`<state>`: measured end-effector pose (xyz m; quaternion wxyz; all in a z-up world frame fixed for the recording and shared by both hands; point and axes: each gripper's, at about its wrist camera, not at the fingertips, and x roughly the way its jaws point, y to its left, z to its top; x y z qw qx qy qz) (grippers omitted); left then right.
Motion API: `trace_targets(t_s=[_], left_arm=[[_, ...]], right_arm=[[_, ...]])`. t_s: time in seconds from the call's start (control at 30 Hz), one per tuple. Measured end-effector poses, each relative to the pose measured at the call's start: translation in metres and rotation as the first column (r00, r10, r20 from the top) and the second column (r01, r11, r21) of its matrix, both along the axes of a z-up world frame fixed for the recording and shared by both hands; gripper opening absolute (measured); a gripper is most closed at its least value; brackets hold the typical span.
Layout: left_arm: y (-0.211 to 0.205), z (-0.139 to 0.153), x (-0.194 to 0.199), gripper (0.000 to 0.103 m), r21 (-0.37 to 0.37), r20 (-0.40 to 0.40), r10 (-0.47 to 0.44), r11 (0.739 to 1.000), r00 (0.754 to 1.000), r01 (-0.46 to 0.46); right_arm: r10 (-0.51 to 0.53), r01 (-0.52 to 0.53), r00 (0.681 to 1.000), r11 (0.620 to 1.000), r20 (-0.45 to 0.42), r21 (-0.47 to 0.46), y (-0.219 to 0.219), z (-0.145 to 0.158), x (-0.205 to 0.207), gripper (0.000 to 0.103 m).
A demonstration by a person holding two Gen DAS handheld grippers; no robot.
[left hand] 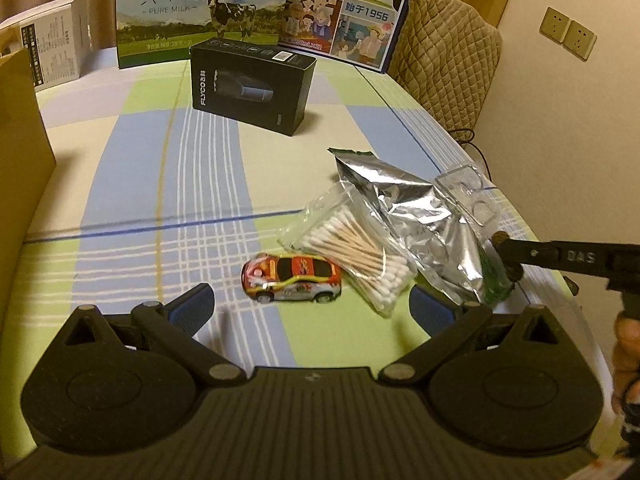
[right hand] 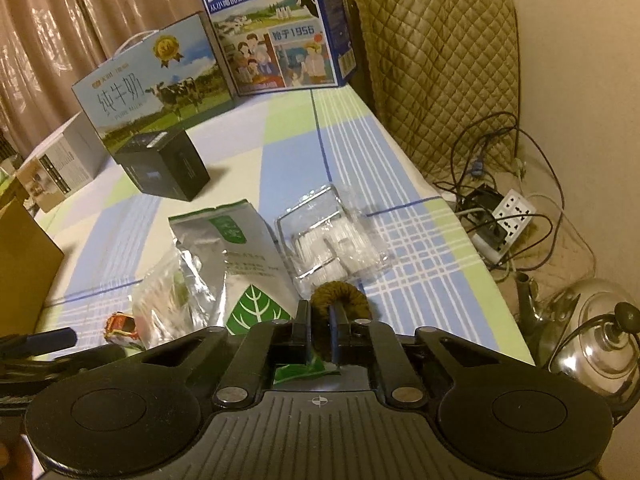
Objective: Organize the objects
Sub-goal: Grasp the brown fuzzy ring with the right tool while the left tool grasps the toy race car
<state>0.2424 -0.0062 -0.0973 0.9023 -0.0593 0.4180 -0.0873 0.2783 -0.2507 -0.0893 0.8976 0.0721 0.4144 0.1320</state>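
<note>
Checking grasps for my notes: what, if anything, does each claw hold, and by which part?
Right claw is shut on the near arc of a brown hair tie. Left claw is open, holding nothing.

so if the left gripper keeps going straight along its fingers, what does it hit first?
Most likely the small orange and yellow toy car, sitting just ahead between the open left gripper fingers. Depth is uncertain; it may meet the striped tablecloth short of it.

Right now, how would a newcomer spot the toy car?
Start at the tall milk cartons at the table's far end and come past the black box. The toy car lies nearest the open left claw, beside a cotton swab bag: the only wheeled, orange thing.
</note>
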Motion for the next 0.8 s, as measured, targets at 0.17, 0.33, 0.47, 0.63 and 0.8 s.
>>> trace_targets(t_s=[0.17,0.33,0.47,0.63,0.8], left_arm=[[-0.001,-0.006,0.008,0.095,0.062,0.018,0.012,0.998,1.0,-0.013],[0.002,-0.013,0.013,0.088,0.076,0.003,0.016,0.997,1.0,-0.016],[-0.003,-0.018,0.017,0.084,0.076,-0.004,-0.003,0.997,1.0,0.003],[-0.006,-0.021,0.021,0.067,0.071,0.003,0.003,0.997,1.0,-0.003],[-0.004,-0.023,0.017,0.061,0.079,0.015,0.011,0.997,1.0,-0.013]], right_arm=[[-0.007,0.007,1.0,1.0,0.004,0.013,-0.002,0.001,0.001,0.005],[-0.006,0.006,1.0,1.0,0.015,0.013,-0.001,0.002,0.0,0.005],[-0.012,0.012,1.0,1.0,0.015,0.012,-0.002,0.002,0.0,0.005],[-0.01,0.01,1.0,1.0,0.017,0.014,-0.002,0.003,0.0,0.005],[-0.008,0.008,1.0,1.0,0.027,0.016,-0.002,0.005,-0.002,0.005]])
